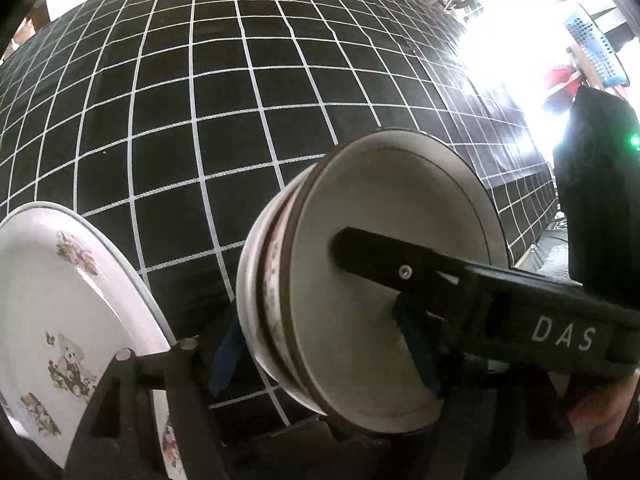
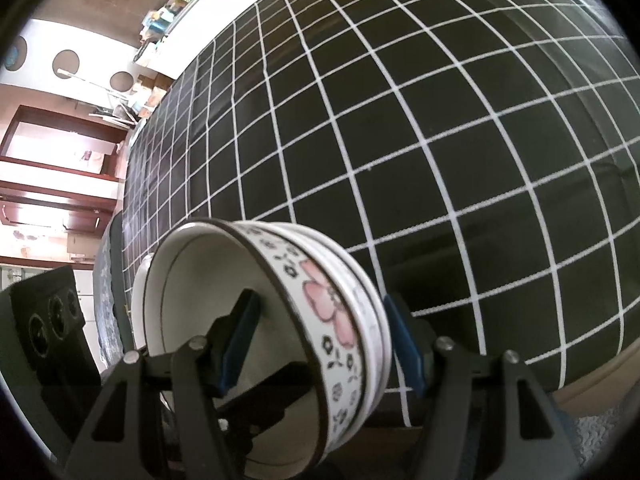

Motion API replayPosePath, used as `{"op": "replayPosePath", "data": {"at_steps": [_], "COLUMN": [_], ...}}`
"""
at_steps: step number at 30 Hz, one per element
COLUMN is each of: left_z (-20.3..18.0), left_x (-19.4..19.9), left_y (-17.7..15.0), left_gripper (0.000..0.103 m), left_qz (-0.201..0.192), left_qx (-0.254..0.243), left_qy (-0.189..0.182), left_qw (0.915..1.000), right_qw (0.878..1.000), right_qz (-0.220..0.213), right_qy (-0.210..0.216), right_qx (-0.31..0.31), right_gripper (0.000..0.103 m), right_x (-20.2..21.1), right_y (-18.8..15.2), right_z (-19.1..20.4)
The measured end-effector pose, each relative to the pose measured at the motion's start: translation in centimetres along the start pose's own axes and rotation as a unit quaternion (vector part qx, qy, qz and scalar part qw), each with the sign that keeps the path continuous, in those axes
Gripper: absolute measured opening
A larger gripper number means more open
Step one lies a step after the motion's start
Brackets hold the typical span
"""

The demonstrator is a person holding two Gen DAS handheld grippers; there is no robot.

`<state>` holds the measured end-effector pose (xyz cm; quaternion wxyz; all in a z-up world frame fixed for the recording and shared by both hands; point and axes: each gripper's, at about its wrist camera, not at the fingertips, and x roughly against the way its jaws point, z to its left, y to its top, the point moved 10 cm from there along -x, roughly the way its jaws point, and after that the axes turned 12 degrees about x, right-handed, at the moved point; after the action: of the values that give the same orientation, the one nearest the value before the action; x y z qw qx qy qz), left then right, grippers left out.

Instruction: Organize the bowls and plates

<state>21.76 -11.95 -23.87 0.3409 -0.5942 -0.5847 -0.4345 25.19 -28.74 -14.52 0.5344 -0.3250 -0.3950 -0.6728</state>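
Note:
Two nested white bowls with a pink flower band and dark rims (image 2: 320, 312) are held between both grippers above the black grid tablecloth (image 1: 240, 120). In the left wrist view the bowl stack (image 1: 360, 272) sits between my left gripper's blue pads (image 1: 224, 360); the left gripper (image 1: 324, 356) is shut on its wall. The right gripper reaches in from the right as a black finger marked DAS (image 1: 440, 276) inside the bowl. In the right wrist view my right gripper (image 2: 320, 344) is shut on the bowl wall. A white plate with teddy bear prints (image 1: 60, 320) lies at the lower left.
The table's right edge (image 1: 532, 208) drops off beside a dark chair back (image 1: 600, 184) and a blue basket (image 1: 596, 48). In the right wrist view, a black speaker (image 2: 48, 320) and shelves with clutter (image 2: 160, 32) lie past the table's far edge.

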Motion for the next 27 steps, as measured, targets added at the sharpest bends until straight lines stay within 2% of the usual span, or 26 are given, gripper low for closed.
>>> {"op": "replayPosePath", "data": {"at_steps": [16,27], "left_z": [-2.0,-3.2], "left_x": [-0.9,2.5], "left_y": [0.6,1.0], "left_gripper": [0.071,0.071], "left_qz": [-0.001,-0.033], "left_qx": [0.011,0.01], "left_qy": [0.005,-0.003], "left_qw": [0.9999,0.9994], "right_qw": [1.0,0.999], "right_qz": [0.003,-0.01], "right_qy": [-0.018,-0.029], "right_qx": [0.006,0.012], "right_gripper": [0.066,0.065], "right_x": [0.1,2.1], "right_y": [0.1,1.1], "right_z": [0.8,3.5]}}
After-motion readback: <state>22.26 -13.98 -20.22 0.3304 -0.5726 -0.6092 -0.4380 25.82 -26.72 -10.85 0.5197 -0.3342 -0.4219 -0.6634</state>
